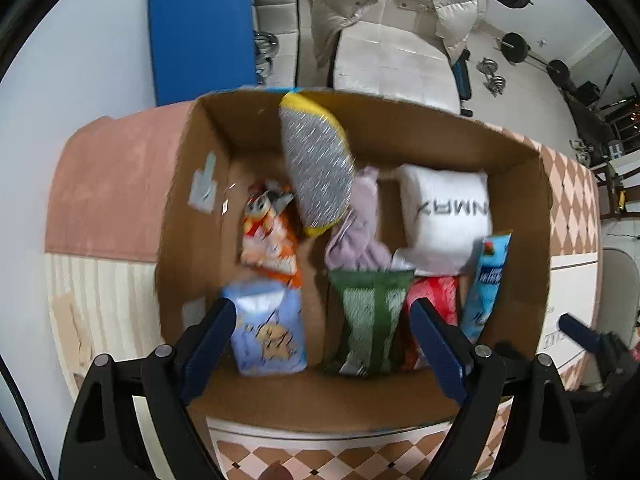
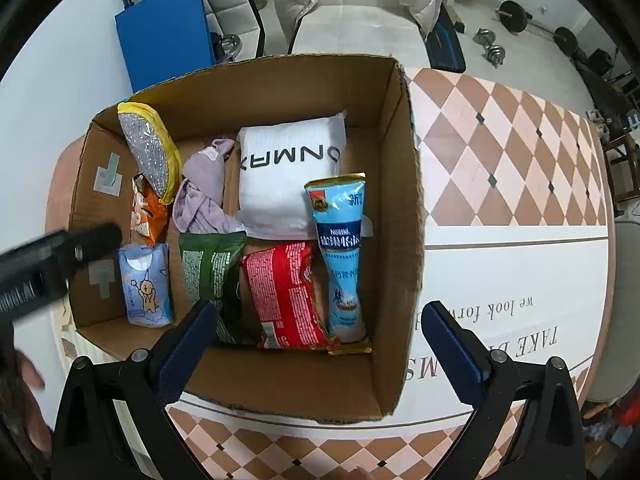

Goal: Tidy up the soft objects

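The left gripper (image 1: 324, 344) hangs above the near end of an open brown cardboard box (image 1: 180, 216), its blue-padded fingers spread wide with nothing between them. The right gripper (image 2: 316, 344) hovers over the box's near right corner, fingers as wide apart as the left and also empty.

Below the left gripper, along the near side of the box, stand a pale blue tissue pack with a cartoon figure (image 1: 268, 328), a green printed packet (image 1: 370, 320), a red printed packet (image 2: 284, 292) and a tall light blue pouch (image 2: 342, 256) leaning by the right wall. Behind them lie an orange snack bag (image 1: 270, 236), a crumpled lilac cloth (image 2: 202, 196) and a white lettered cushion-like pack (image 2: 290, 176). A yellow-edged silver scouring pad (image 1: 318, 168) stands tilted against the far left wall.

The box rests on a surface (image 2: 500, 152) covered in a brown and cream diamond pattern.
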Available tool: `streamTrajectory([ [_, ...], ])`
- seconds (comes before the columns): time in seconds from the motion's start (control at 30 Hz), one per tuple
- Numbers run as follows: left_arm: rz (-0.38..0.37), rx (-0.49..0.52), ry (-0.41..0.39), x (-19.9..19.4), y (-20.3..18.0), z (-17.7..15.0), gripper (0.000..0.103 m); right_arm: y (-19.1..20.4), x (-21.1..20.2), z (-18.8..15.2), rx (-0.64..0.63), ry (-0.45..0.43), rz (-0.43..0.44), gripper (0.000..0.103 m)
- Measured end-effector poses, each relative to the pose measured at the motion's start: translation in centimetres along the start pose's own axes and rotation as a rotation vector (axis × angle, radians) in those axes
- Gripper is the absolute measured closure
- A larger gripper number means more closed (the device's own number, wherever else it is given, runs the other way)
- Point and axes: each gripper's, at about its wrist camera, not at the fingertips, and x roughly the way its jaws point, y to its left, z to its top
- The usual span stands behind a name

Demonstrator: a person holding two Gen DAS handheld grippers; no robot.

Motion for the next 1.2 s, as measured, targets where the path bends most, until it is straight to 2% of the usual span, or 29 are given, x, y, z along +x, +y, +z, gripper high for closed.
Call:
streamTrajectory([
  [0.13,0.012,-0.016,-0.026,-1.0,0.1,-2.4,0.014,-0.1,-0.5,-1.2,0.005,-0.009,0.001,0.0],
  [0.3,0.036,-0.006,-0.092,-3.8,-0.5,-4.5,0.014,-0.4,-3.3,-2.9,-0.007,-0.06,0.001,0.0],
  [0.5,0.041,0.003,-0.209,-9.5,-1.8,-7.1,0.014,-1.4,-9.0,-5.5,-0.012,-0.162,0.02,0.0],
  [0.77,0.052,0.035,-0.322,-16.3,-3.8,-11.3,0.014,-2.8,-17.1,-10.7,-0.014,-0.289,0.028,0.0],
  [1.03,0.034,0.042,-0.387,-21.2,-3.9,-15.1,0.014,-2.6,-23.7,-15.1,-0.023,-0.385,0.035,0.0],
  [1.2,0.015,0.044,-0.411,-23.6,-3.6,-16.6,0.014,-2.0,-26.3,-17.2,-0.043,-0.418,0.024,0.0],
])
